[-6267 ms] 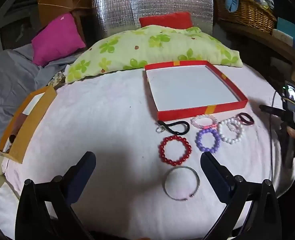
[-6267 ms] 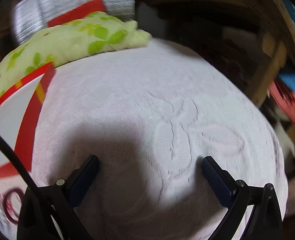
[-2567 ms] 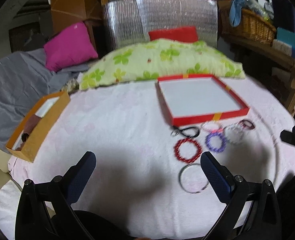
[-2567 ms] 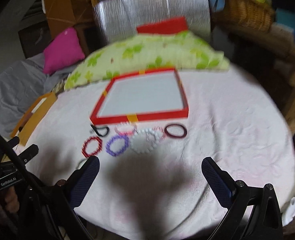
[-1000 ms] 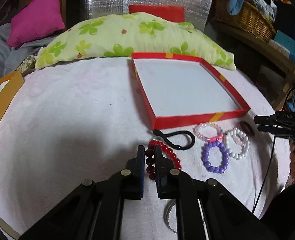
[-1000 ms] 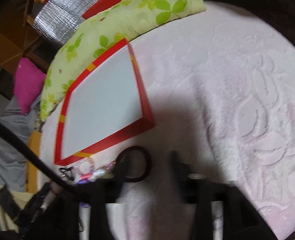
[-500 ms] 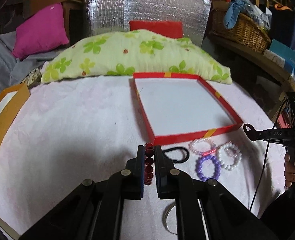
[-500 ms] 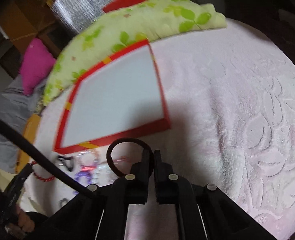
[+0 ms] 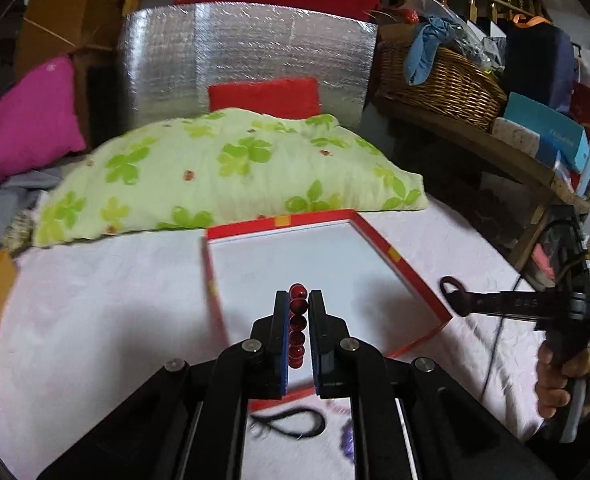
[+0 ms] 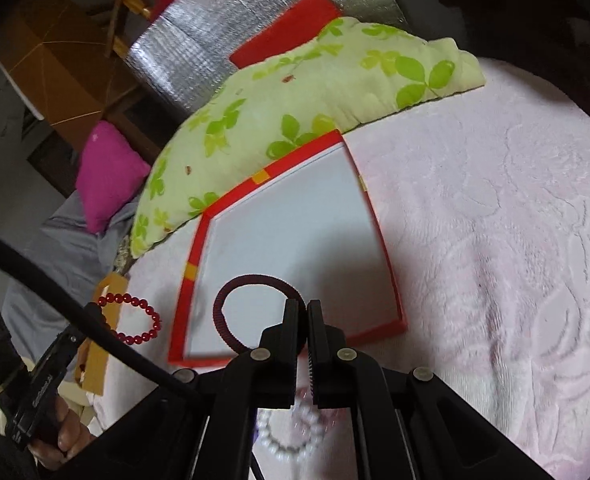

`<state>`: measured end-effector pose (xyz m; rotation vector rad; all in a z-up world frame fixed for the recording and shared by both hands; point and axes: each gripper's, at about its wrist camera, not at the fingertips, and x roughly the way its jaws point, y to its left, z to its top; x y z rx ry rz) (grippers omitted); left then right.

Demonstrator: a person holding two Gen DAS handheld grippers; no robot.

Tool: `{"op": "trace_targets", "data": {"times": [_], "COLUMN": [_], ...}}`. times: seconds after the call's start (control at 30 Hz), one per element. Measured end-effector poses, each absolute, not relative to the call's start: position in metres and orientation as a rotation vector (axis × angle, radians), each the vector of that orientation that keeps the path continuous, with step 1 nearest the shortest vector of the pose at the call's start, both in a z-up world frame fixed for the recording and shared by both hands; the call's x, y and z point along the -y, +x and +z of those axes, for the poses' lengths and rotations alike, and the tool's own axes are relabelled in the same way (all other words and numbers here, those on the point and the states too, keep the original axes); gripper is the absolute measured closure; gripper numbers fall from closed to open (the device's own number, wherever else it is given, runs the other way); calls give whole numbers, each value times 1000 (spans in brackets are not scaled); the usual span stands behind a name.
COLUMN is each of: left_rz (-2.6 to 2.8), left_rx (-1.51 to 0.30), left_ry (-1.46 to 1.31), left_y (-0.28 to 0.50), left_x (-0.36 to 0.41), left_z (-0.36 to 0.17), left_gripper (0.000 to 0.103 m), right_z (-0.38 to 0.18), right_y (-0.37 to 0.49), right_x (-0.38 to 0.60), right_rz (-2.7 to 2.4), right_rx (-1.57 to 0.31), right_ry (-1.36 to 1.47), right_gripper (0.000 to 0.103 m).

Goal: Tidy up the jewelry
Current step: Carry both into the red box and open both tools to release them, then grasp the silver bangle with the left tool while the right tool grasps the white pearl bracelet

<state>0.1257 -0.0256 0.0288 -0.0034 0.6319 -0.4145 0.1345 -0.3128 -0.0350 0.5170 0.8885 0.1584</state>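
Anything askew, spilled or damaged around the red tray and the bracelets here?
Nothing stands out. The red tray sits flat and intact on the pink cover. The left gripper holds the red bead bracelet and the right gripper the dark hair band, both over the tray.

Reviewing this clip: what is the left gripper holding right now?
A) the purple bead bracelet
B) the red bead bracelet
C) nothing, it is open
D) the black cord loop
B: in the left wrist view the left gripper is shut on the red bead bracelet, whose dark red beads line up between its blue pads above the red tray.
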Motion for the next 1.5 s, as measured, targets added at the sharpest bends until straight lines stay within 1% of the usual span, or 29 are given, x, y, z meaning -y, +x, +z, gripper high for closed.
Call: {"op": "trace_targets", "data": {"times": [0.1, 0.17, 0.23, 0.37, 0.4, 0.43, 0.47, 0.5, 0.53, 0.57, 0.73, 0.8, 0.83, 0.9, 1.37, 1.5], "left_rz": [-418, -403, -372, -330, -311, -285, -260, -235, -231, -230, -249, -270, -278, -316, -370, -327], "left_rx": [-673, -718, -742, -742, -737, -729, -724, -733, -747, -777, -928, -963, -971, -994, -1010, -974], "left_ry": [-26, -20, -5, -45, -55, -61, -65, -74, -83, -98, -168, -189, -196, -221, -231, -187], "left_y": [140, 150, 155, 152, 151, 150, 150, 152, 154, 158, 174, 179, 179, 182, 191, 181], "left_x": [29, 32, 31, 15, 9, 3, -1, -6, -8, -11, -14, -12, -11, -8, 0, -3], "left_z": [11, 0, -8, -9, -7, -7, -7, -9, -11, -16, -42, -50, -52, -56, -57, -48], "left_gripper": [93, 90, 67, 58, 46, 38, 37, 37, 37, 37, 37, 37, 37, 37, 37, 37], "right_z": [-38, -39, -41, -43, -41, -40, -38, -37, -37, -39, -59, -64, -66, -68, -68, -61], "right_y": [150, 156, 163, 164, 162, 161, 158, 155, 154, 152, 158, 158, 158, 157, 150, 144], "right_x": [311, 309, 306, 311, 314, 316, 320, 324, 327, 332, 336, 333, 332, 330, 322, 325], "right_rz": [124, 118, 113, 83, 69, 54, 31, -2, -26, -48, -33, -8, 14, 19, 51, 4], "right_rx": [-894, -893, -898, -898, -895, -887, -873, -864, -861, -854, -941, -960, -970, -974, -974, -956], "right_ry": [494, 482, 463, 473, 479, 475, 464, 454, 454, 468, 524, 541, 562, 567, 572, 525], "right_gripper": [95, 95, 95, 94, 89, 85, 72, 53, 43, 35, 35, 39, 44, 44, 44, 44]}}
